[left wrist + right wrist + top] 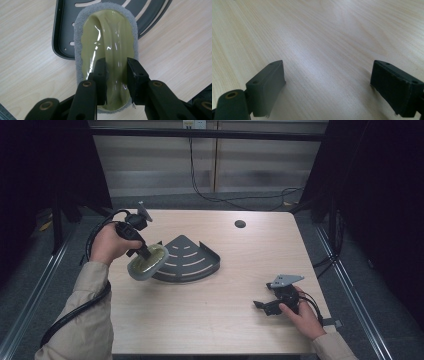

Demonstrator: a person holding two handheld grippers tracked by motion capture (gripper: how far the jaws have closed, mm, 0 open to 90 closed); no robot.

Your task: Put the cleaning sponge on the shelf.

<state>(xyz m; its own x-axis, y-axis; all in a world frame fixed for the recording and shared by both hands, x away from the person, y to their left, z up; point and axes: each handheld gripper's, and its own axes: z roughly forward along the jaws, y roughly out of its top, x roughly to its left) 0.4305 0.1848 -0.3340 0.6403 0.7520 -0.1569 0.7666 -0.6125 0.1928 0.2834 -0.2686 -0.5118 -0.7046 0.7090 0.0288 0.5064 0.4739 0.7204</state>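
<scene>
On table: one scrubber (107,50), one rack (192,257).

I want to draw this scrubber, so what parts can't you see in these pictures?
- Scrubber underside: hidden by its own green top, both views.
- Scrubber's near end: covered by the left gripper, left gripper view.
- Grey rack left corner: hidden behind the scrubber, high view.
- Rack's far side: cut off by the top edge, left gripper view.

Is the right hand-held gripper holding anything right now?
No, the right hand-held gripper has its jaws spread wide apart over the bare wooden table, with nothing between them.
</scene>
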